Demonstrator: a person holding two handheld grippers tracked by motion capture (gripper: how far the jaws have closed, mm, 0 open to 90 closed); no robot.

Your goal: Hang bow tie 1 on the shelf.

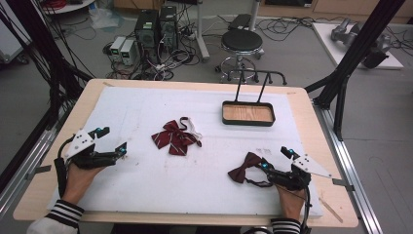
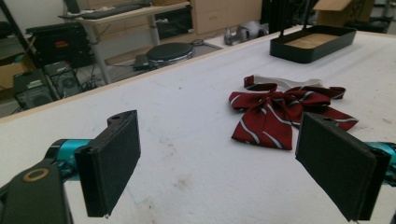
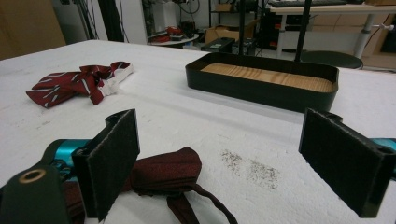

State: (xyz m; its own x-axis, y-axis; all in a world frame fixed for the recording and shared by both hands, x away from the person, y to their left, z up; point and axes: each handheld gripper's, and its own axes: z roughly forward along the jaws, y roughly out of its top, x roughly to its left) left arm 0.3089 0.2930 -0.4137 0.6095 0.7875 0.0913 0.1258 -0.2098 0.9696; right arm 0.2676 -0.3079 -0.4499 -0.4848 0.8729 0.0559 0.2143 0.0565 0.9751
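Beside dark bow tie [image 3: 163,175] — fingers [image 3: 112,161] wide apart

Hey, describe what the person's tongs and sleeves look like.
Both tongs, left and right, are black with teal accents, flat black padded jaws and a grey three-cornered plate on top. A black cable trails from each. The sleeves are black-and-white striped.

No readable text, label, brand, number or sign from my station. Checked striped dark-red bow tie with white strap [image 1: 175,137], plain dark-red bow tie [image 1: 245,167], black tray with wooden floor [image 1: 248,113]: surfaces unmarked. Computer towers on floor beyond tray [image 1: 157,27]: any markings too small to read.
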